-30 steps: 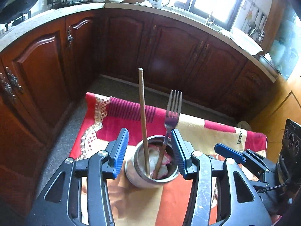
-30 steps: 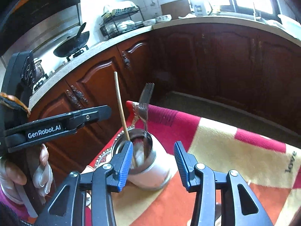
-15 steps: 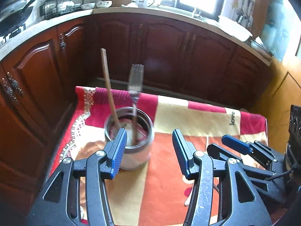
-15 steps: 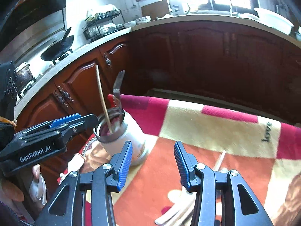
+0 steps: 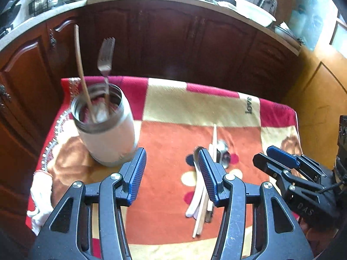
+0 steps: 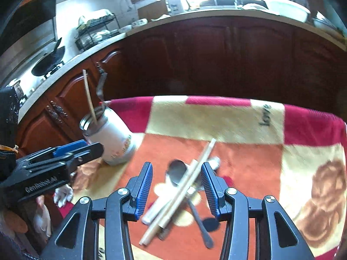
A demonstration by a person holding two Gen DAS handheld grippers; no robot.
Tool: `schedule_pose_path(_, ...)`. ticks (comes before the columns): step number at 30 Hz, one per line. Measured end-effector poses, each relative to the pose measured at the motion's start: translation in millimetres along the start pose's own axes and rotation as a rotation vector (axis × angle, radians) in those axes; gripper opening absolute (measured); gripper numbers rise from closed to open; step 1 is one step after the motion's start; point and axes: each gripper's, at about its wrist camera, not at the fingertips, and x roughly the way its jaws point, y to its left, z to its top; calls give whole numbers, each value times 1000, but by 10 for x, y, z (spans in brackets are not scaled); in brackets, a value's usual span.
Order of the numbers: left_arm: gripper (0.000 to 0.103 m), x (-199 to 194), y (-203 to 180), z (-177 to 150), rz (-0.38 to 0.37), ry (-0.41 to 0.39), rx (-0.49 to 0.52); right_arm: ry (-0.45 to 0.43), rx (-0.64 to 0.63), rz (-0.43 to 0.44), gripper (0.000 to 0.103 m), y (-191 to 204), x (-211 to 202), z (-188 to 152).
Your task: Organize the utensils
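A white jar with a metal rim stands at the left of the blanket and holds a wooden stick and a fork. The same jar sits far left in the right wrist view. A loose pile lies mid-blanket: pale chopsticks, a dark spoon and a metal spoon. My right gripper hangs open just above that pile, touching nothing. My left gripper is open and empty between the jar and the pile.
The red, cream and orange blanket covers a small table whose far and left edges drop to the floor. Dark wooden cabinets curve behind it. A white cloth lies at the left edge. A gloved hand holds the left gripper.
Both grippers have swung right, away from the jar and toward the loose pile. The jar has slid to the left of both views, and the pile has come into sight.
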Motion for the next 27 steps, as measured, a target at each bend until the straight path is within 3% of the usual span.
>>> schedule_pose_path(8,50,272,32,-202,-60,87,-29,57,146,-24,44,-574,116,-363)
schedule_pose_path(12,50,408,64,-283,-73,124,-44,80,186,0,44,-689,240,-450)
schedule_pose_path(13,50,445,67,-303,-76,134,-46,83,188,7,40,-698,263,-466)
schedule_pose_path(17,50,596,72,-373,-77,171,-52,100,177,62,31,-659,392,-469)
schedule_pose_path(21,50,707,58,-416,-90,200,-53,108,151,62,31,-613,559,-423)
schedule_pose_path(27,50,848,61,-410,-110,226,-50,140,297,131,31,-886,884,-243)
